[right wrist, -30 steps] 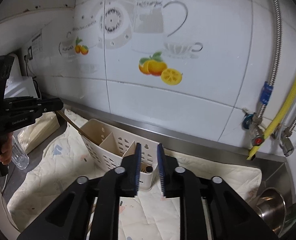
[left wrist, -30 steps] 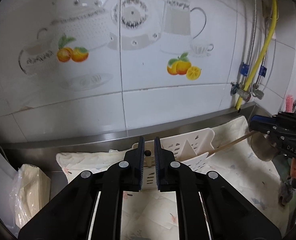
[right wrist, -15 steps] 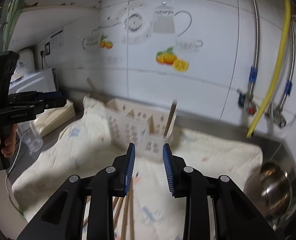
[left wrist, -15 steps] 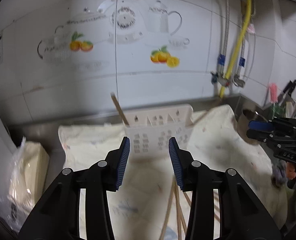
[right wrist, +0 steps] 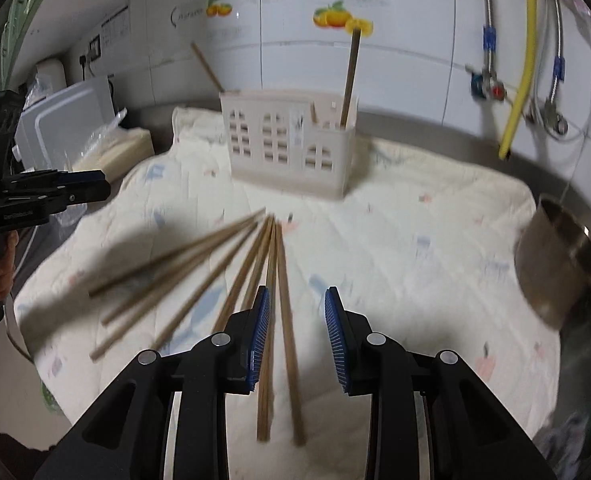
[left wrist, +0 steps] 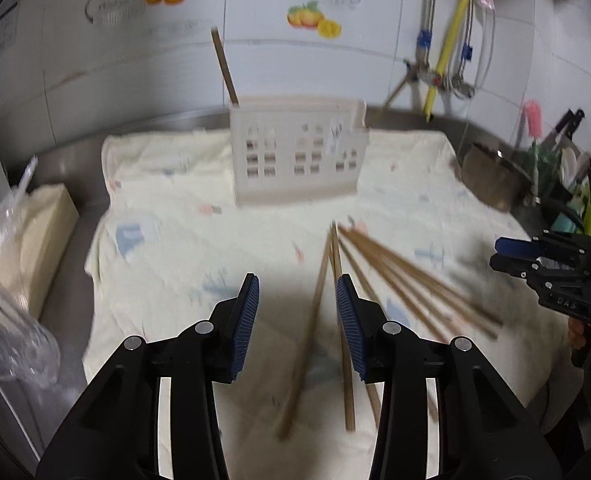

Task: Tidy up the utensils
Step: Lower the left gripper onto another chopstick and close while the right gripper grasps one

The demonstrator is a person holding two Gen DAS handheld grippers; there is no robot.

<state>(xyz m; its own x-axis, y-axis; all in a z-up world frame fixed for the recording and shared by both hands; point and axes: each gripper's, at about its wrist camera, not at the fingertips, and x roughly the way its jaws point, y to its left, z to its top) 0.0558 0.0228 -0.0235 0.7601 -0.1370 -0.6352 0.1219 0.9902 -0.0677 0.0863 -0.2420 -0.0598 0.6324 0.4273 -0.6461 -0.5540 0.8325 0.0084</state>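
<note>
A white slotted utensil caddy (left wrist: 295, 156) (right wrist: 287, 144) stands at the back of a cream cloth (left wrist: 167, 240). One wooden chopstick (left wrist: 223, 68) leans out of its left end and another (right wrist: 349, 76) stands in its right compartment. Several loose chopsticks (left wrist: 379, 272) (right wrist: 223, 264) lie fanned on the cloth in front. My left gripper (left wrist: 297, 292) is open just above their left edge, holding nothing. My right gripper (right wrist: 295, 300) is open over the fan's right side, with a chopstick lying on the cloth beneath the gap. Each gripper shows in the other's view, the right (left wrist: 535, 256) and the left (right wrist: 55, 188).
A steel bowl (right wrist: 563, 264) (left wrist: 491, 176) sits at the cloth's right edge. A bagged pale package (left wrist: 27, 248) lies on the left. Pipes and a yellow hose (right wrist: 523, 64) run down the tiled wall. A rack of kitchen tools (left wrist: 555, 160) stands far right.
Both grippers were shut close to the caddy. They have since opened, leaving a chopstick standing at each end, and pulled back and down over the loose chopsticks.
</note>
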